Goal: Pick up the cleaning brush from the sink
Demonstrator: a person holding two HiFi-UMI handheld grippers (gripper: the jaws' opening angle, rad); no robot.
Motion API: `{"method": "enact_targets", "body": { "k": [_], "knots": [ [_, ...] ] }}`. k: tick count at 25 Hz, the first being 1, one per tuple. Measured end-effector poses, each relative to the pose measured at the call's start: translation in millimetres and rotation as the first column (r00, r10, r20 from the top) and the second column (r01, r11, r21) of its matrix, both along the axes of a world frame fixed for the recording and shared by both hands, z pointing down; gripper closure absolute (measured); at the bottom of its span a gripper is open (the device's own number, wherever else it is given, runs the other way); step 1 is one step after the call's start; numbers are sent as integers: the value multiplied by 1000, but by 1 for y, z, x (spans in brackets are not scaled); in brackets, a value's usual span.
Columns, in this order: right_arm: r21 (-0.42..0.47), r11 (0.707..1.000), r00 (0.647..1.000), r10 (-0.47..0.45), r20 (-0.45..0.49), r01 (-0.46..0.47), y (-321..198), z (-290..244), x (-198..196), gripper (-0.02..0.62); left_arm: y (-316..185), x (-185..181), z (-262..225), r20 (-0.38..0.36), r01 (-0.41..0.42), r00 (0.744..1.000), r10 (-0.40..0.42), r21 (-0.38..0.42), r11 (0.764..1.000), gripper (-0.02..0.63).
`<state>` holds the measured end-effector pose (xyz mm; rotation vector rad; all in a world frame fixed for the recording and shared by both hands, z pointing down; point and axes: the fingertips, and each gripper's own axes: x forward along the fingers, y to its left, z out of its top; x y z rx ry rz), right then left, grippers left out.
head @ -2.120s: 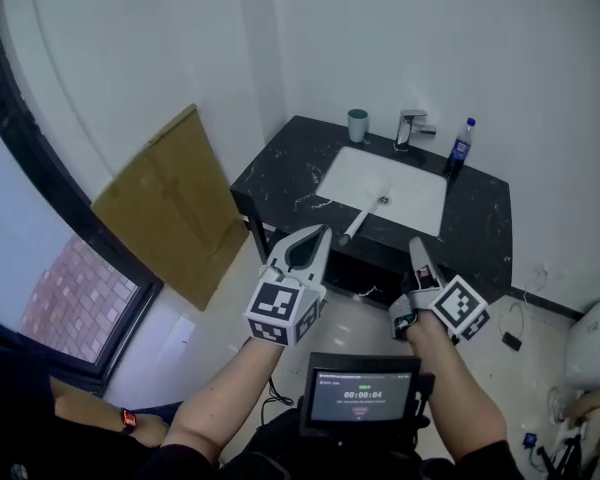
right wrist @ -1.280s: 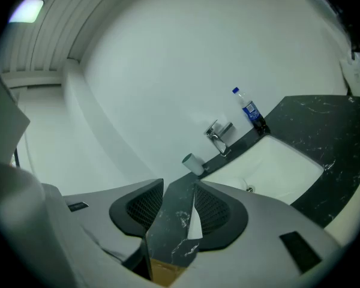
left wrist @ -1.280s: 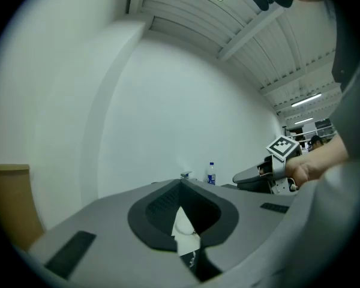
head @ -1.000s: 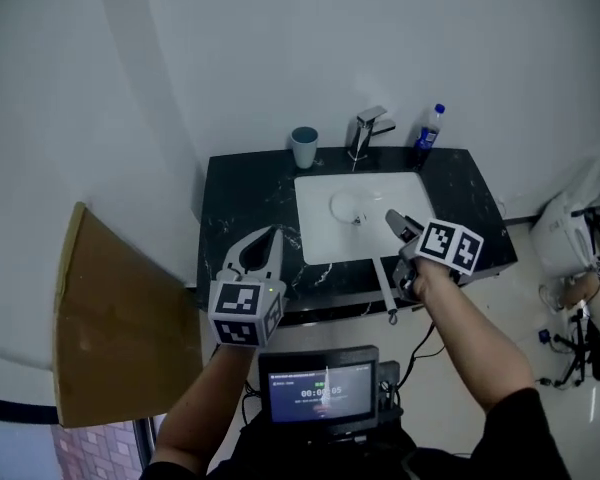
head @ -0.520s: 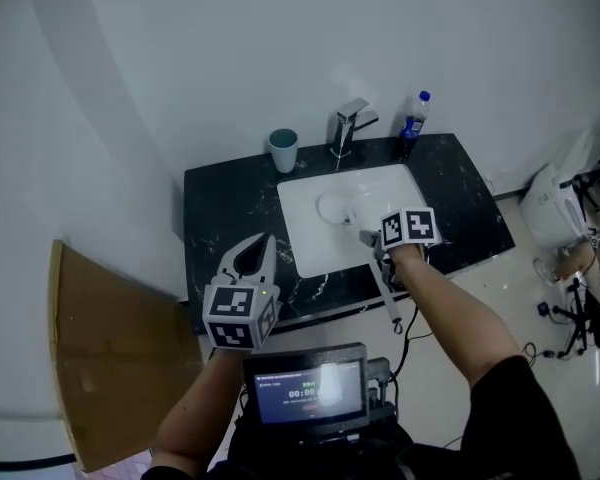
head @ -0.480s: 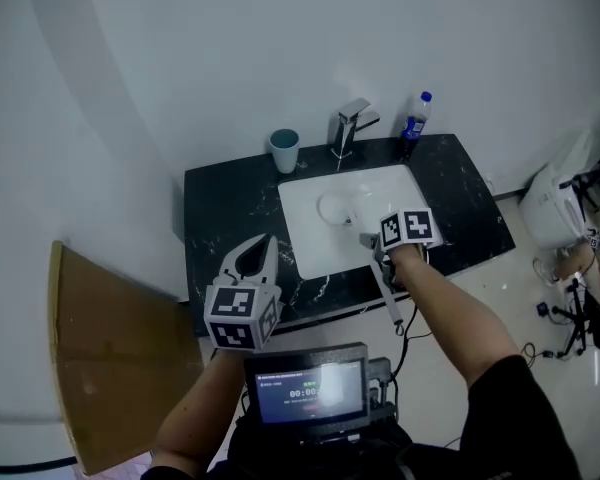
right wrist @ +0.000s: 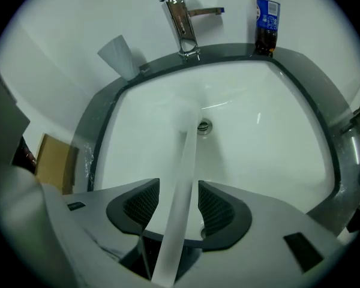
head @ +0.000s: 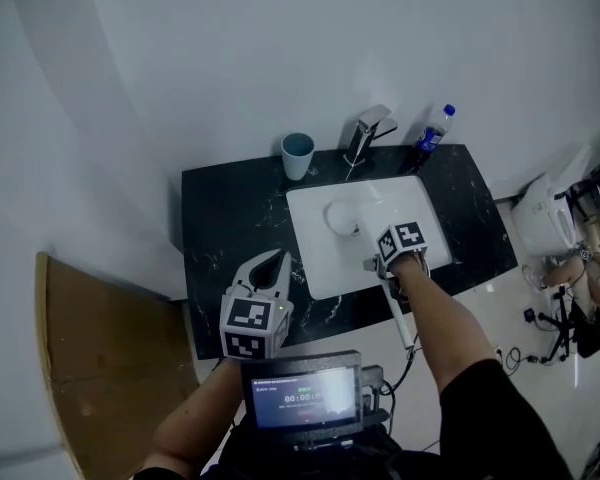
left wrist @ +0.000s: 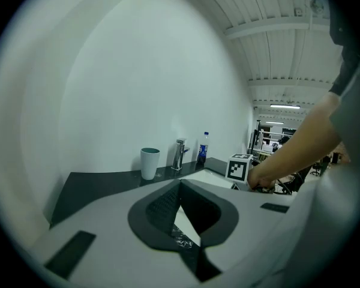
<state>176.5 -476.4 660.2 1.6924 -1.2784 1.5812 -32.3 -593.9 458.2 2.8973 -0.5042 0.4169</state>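
The cleaning brush (head: 401,320) is white with a long handle. Its head lies in the white sink (head: 315,268) near the drain, and its handle sticks out past the counter's front edge. My right gripper (head: 377,232) hovers over the front of the basin. In the right gripper view the brush handle (right wrist: 183,161) runs between the jaws of the right gripper (right wrist: 179,192), which stands open: a gap shows on the left, and the right pad is almost touching. My left gripper (head: 277,260) is shut and empty, held above the counter's front left; its tips meet in the left gripper view (left wrist: 180,183).
A chrome faucet (head: 365,133), a teal cup (head: 298,155) and a blue-capped bottle (head: 430,133) stand along the back of the black marble counter (head: 230,218). Cardboard (head: 80,368) leans at the left. A white appliance (head: 550,213) sits to the right. A small screen (head: 300,398) sits below.
My right gripper has moved forward over the sink's front and straddled the brush handle. The left gripper stayed shut near the counter's front left. The view has swung to face the sink.
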Motion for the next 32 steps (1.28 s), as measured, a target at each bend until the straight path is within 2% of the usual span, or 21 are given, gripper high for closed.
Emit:
{"method": "enact_targets", "body": {
  "k": [1,2,9,15,18,25,28,32],
  "knots": [
    [-13,1000,1000,-9,1,9,-2,3,-1,422,-3,2,2,0,-3,1000,3,-1,1000,597],
    [-24,1000,1000,-18,-7,18,-3,5,0,508,-5,4,4,-1,-8,1000,8,-2,1000,597],
    [-92,995,999,-29,-35,26,-9,18,1,509,-9,6,13,-2,-28,1000,28,-35,999,597],
    [-52,999,999,10,-50,-13,-8,15,5,532,-16,1,16,-2,-18,1000,18,-37,999,597],
    [-31,999,999,-8,-31,7,-4,10,1,537,-11,2,8,-4,-29,1000,29,-42,999,597],
    [139,990,1000,-6,7,5,0,-34,-15,538,4,5,-11,-32,-36,999,35,-44,998,597],
    [238,971,999,-35,10,31,11,-57,-21,538,21,6,-19,-39,-14,999,13,-20,1000,597],
    [354,932,997,-79,1,73,50,-88,-14,538,70,13,-34,-48,41,998,-41,12,999,597]
  ]
}}
